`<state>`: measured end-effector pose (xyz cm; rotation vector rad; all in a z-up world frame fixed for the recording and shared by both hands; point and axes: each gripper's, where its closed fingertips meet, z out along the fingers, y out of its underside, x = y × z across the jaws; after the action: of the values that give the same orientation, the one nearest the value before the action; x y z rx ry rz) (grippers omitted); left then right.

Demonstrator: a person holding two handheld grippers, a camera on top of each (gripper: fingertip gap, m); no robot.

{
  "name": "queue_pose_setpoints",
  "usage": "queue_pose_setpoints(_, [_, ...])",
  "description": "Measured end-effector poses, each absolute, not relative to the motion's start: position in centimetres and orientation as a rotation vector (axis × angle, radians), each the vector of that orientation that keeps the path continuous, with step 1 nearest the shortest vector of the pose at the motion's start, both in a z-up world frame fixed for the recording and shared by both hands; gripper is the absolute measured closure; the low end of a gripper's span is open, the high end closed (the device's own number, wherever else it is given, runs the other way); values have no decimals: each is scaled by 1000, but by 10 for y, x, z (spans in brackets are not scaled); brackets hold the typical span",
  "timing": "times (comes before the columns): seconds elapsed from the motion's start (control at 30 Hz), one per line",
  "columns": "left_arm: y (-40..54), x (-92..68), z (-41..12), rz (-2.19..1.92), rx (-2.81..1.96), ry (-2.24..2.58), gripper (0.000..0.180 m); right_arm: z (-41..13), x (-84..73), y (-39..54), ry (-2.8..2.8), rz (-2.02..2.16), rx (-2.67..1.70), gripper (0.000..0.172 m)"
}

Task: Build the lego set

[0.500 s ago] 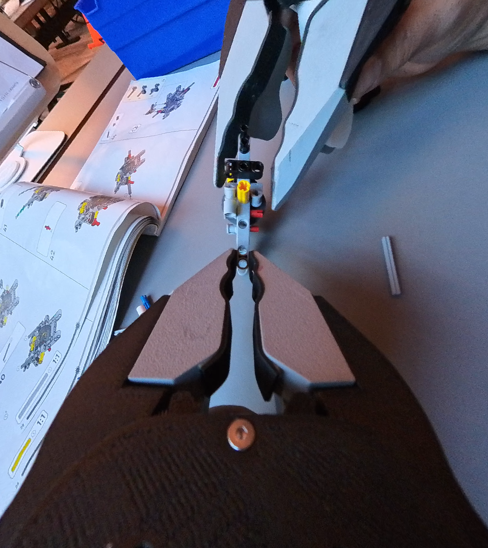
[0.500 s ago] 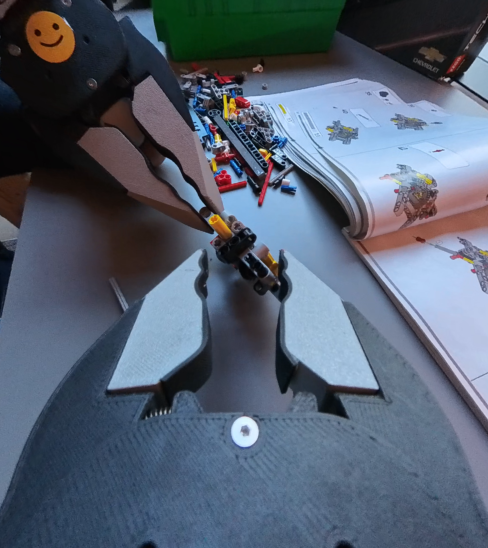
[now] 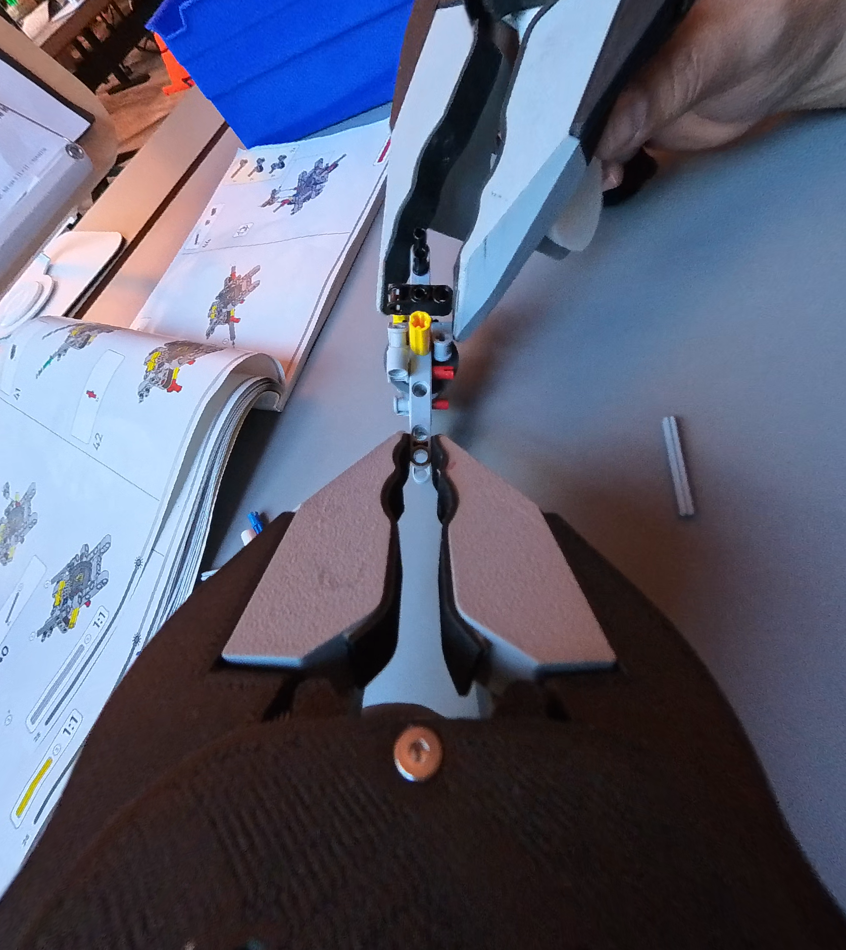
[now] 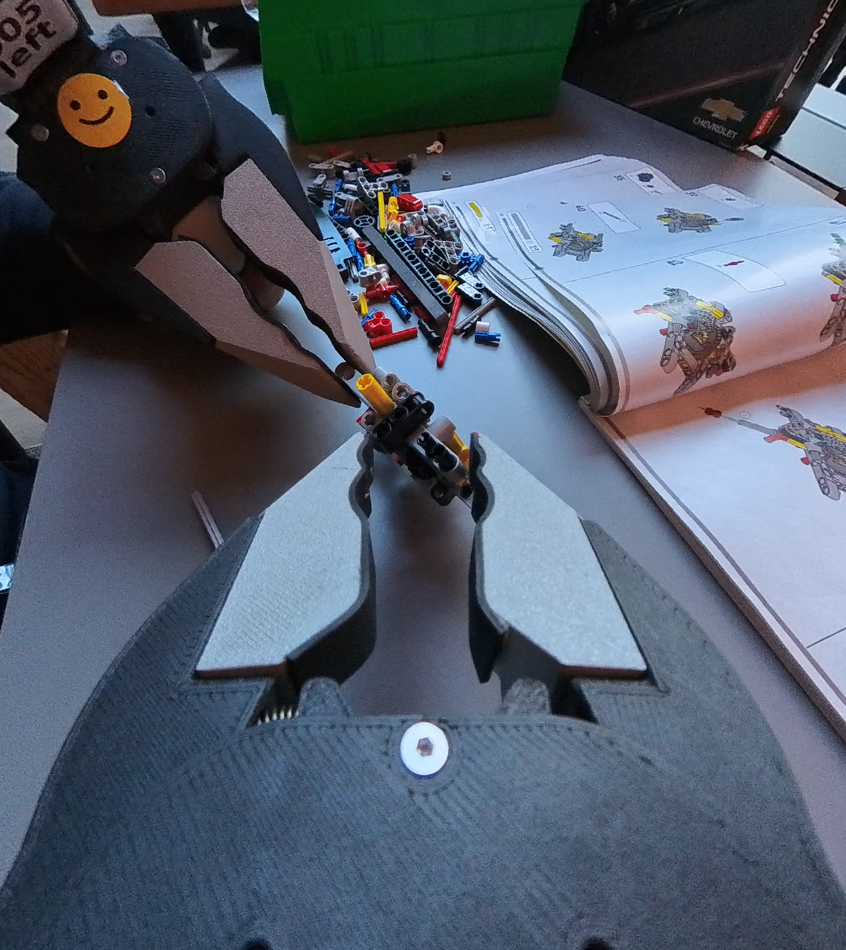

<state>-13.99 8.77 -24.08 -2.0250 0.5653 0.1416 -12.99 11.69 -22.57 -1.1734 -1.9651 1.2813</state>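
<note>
Right fingers point(image 4: 364, 462) closer around assembly point(image 4: 420, 447)

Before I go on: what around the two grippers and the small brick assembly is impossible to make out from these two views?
- Right gripper pads on the brick assembly: contact unclear in either view, hidden by the assembly's own black beams.
- Assembly's underside: hidden in both views.
- Green bin contents: cut off by the top edge, right wrist view.
- Loose pieces pile: partly hidden behind the left gripper; small parts indistinct.
</note>
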Motion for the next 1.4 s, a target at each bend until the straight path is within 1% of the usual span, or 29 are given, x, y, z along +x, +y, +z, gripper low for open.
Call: queue_pose_setpoints(1.4, [87,-141,-236,71,-2014,522,175,-223,-130,119,-1949,1324,-1188,138])
